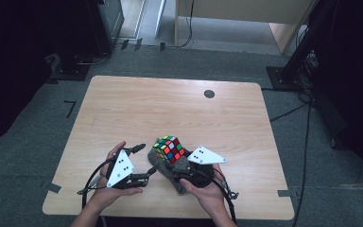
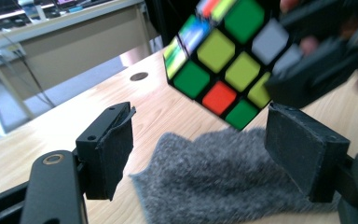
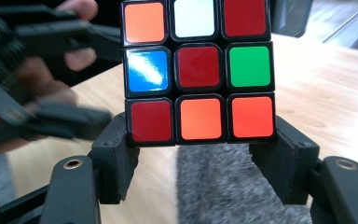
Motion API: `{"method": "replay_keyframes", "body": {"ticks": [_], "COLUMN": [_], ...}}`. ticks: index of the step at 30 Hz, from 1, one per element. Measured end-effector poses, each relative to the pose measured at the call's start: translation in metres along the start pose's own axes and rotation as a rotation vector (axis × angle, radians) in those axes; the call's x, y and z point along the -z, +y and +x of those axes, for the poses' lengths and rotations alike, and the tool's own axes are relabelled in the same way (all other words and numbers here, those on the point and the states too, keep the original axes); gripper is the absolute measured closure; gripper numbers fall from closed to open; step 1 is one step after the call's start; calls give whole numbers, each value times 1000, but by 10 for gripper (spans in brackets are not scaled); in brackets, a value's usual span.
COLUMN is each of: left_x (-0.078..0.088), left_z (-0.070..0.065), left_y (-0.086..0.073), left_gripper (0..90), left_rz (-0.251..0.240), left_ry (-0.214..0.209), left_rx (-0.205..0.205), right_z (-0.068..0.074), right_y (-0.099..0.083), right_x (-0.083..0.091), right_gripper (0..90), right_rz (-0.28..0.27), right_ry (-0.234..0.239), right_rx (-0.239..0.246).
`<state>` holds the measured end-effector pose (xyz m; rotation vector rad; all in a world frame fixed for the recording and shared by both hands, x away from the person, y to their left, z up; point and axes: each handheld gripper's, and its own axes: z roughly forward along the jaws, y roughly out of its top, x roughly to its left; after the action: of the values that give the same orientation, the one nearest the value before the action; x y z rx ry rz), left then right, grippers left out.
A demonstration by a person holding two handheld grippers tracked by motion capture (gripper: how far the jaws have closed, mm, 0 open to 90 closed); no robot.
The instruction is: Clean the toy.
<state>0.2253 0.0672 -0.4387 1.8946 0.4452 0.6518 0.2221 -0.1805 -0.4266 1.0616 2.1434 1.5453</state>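
Note:
A Rubik's cube (image 1: 169,149) (image 2: 219,60) (image 3: 198,70) hangs tilted just above a grey cloth (image 1: 182,184) (image 2: 223,177) (image 3: 219,186) near the table's front edge. My right gripper (image 1: 172,163) (image 3: 198,140) is shut on it, its pads pressing the cube's lowest row from both sides. The left gripper (image 1: 144,162) (image 2: 205,140) stands open at the cloth's left edge. Nothing is between its pads (image 2: 114,149); the cloth lies beyond them. In the left gripper view the right gripper (image 2: 317,70) appears blurred at the cube's right.
The wooden table (image 1: 170,104) has a black round grommet (image 1: 209,93) at the back right. Dark stands and cables line the floor on both sides. A pale desk stands beyond the far edge.

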Motion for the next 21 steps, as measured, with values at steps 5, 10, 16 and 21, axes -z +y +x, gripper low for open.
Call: {"method": "replay_keyframes", "body": {"ticks": [5, 10, 16, 21], "left_x": [-2, -4, -5, -7], "left_z": [-7, -14, -21, -27], "left_y": [-1, -3, -4, -6], "left_gripper": [241, 242, 270, 299], "left_rz": [7, 23, 25, 28], "left_ry": [37, 92, 132, 147], "left_rx": [-66, -161, -258, -320], "right_z": [5, 9, 12, 12], "right_y": [5, 8, 7, 6], "right_x": [3, 2, -2, -5], "right_gripper": [346, 346, 345, 345], "right_rz": [21, 46, 87, 121], "right_ry": [33, 58, 77, 101], "right_rx": [-35, -62, -81, -114]}}
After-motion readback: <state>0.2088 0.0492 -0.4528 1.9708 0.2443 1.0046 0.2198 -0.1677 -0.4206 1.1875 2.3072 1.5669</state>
